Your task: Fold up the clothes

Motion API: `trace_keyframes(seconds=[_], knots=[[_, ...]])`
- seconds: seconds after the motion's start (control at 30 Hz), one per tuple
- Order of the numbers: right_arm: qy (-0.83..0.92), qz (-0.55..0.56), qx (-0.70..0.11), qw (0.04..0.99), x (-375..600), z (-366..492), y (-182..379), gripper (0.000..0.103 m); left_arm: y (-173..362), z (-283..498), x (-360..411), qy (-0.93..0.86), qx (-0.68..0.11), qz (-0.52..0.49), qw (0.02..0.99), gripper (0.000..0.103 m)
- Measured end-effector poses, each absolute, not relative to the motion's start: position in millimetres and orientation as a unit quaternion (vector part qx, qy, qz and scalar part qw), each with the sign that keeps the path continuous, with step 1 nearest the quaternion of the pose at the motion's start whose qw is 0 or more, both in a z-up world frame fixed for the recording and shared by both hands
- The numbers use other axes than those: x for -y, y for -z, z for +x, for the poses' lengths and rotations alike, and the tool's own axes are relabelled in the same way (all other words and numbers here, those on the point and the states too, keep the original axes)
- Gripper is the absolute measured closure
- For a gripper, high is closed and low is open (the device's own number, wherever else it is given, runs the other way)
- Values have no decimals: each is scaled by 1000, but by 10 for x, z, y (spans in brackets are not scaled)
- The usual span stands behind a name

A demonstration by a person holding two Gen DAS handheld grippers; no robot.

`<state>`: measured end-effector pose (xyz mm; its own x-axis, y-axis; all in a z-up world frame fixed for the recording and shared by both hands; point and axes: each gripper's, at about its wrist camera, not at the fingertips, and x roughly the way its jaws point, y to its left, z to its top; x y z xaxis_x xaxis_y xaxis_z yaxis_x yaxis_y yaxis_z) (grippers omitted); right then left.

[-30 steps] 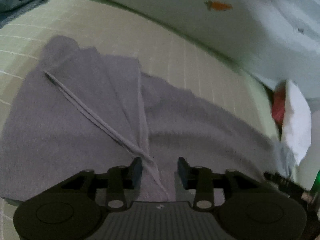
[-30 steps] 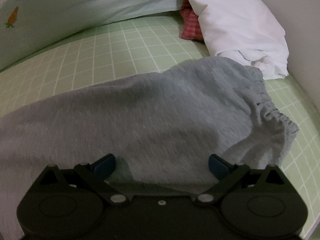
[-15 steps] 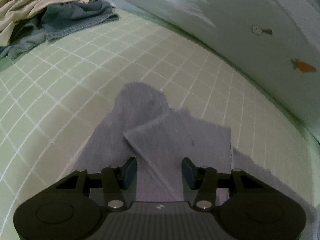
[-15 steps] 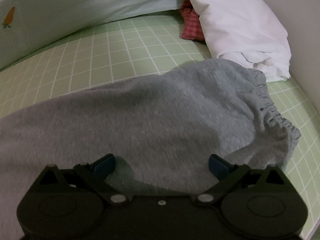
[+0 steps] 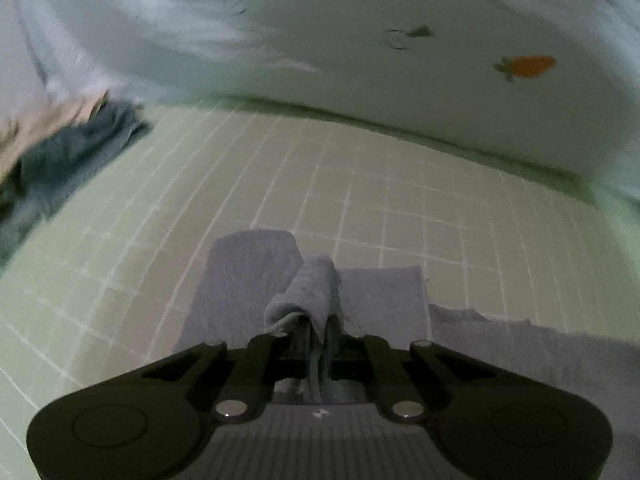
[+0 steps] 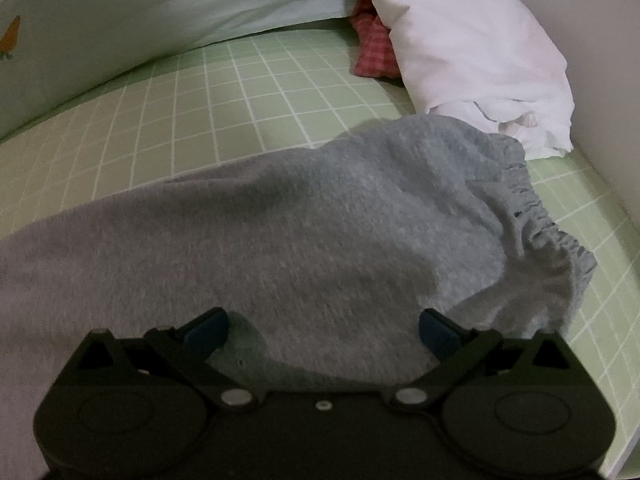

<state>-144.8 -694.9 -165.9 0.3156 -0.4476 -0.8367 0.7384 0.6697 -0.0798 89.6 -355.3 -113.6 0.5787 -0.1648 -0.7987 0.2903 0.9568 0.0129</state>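
Grey sweatpants (image 6: 312,232) lie flat on the green checked sheet (image 6: 248,92), their gathered elastic waistband (image 6: 536,220) at the right in the right wrist view. My right gripper (image 6: 322,326) is open and hovers low over the waist end, fingers spread wide. In the left wrist view the leg end (image 5: 248,276) of the grey sweatpants lies on the sheet (image 5: 360,208). My left gripper (image 5: 316,320) is shut on a bunched fold of the leg cuff (image 5: 316,288), which sticks up between its fingers.
A white cloth (image 6: 472,56) and a red checked garment (image 6: 372,48) lie at the far right by a white wall. A pale duvet with carrot prints (image 5: 524,66) runs along the back. A pile of blue clothes (image 5: 76,152) lies at the far left.
My left gripper moved to the leg end of the sweatpants and closed on the cuff, bunching it up. My right gripper stayed open over the waist end.
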Motion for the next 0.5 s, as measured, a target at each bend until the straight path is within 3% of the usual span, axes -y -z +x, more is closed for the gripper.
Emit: trace_keyframes(seconds=[0.4, 0.5], knots=[[369, 162, -450, 797, 6974, -1456, 1667, 0, 1153, 788, 3840, 197, -427, 68, 880, 100], [370, 165, -448, 797, 6971, -1458, 1668, 0, 1189, 755, 3990, 239, -444, 52, 862, 94]])
